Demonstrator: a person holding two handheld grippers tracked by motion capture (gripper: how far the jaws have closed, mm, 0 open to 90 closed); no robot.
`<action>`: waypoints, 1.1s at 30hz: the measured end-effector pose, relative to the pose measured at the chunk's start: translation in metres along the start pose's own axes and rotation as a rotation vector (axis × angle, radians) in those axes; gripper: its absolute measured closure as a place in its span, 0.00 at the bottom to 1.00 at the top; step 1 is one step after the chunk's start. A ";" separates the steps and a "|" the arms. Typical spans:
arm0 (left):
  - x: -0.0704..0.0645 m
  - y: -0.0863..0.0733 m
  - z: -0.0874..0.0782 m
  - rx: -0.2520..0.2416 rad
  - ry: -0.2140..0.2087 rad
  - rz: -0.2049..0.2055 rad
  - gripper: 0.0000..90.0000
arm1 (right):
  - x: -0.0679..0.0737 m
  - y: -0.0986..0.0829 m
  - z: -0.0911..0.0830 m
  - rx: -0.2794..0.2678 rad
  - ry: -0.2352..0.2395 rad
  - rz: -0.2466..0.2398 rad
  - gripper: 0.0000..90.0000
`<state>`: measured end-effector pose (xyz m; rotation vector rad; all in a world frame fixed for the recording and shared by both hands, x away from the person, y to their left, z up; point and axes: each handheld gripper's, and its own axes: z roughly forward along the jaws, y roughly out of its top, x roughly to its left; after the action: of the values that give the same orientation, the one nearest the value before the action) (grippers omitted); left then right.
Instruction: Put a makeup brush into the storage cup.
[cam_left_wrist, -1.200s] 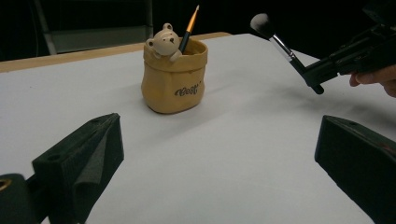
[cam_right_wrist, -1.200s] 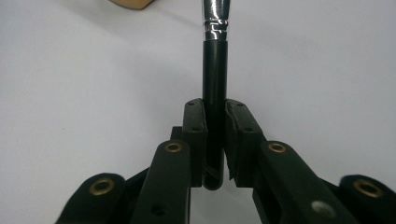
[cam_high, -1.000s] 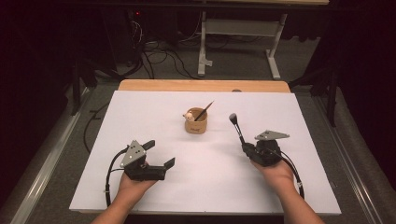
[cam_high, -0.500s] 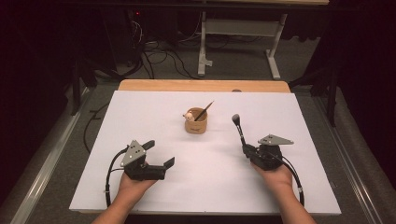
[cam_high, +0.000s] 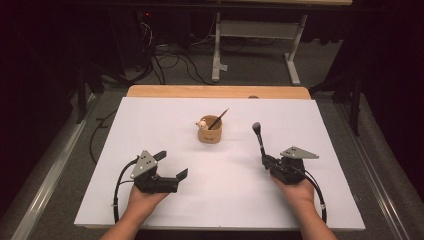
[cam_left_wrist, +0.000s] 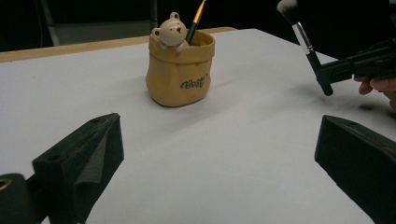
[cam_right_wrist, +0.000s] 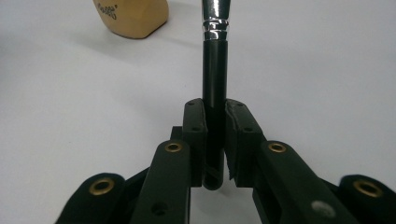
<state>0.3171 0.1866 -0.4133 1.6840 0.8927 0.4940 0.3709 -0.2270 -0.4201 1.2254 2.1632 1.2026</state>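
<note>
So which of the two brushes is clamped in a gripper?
The black-handled makeup brush, gripped by its handle end in the right gripper. The thin orange-tipped brush stands in the bear pot.

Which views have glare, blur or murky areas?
High view: the white table is evenly lit with faint shadows, the floor behind it very dark. Left gripper view: the pen cup is sharp, the left gripper near the lens soft. Right gripper view: bright glare on the makeup brush ferrule, and the right gripper looks slightly soft at the bottom edge.
</note>
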 end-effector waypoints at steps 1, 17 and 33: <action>0.000 0.000 0.000 0.000 0.000 0.000 0.02 | 0.000 0.000 0.000 -0.003 -0.001 0.000 0.91; 0.000 -0.001 0.001 -0.005 0.001 -0.003 0.03 | 0.001 -0.005 -0.003 -0.073 -0.004 -0.016 0.91; -0.022 0.020 0.043 0.009 -0.043 0.011 0.03 | 0.007 -0.006 -0.004 -0.100 0.006 -0.058 0.91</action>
<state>0.3403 0.1399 -0.4042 1.7029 0.8558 0.4605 0.3613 -0.2244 -0.4222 1.1113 2.1007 1.2753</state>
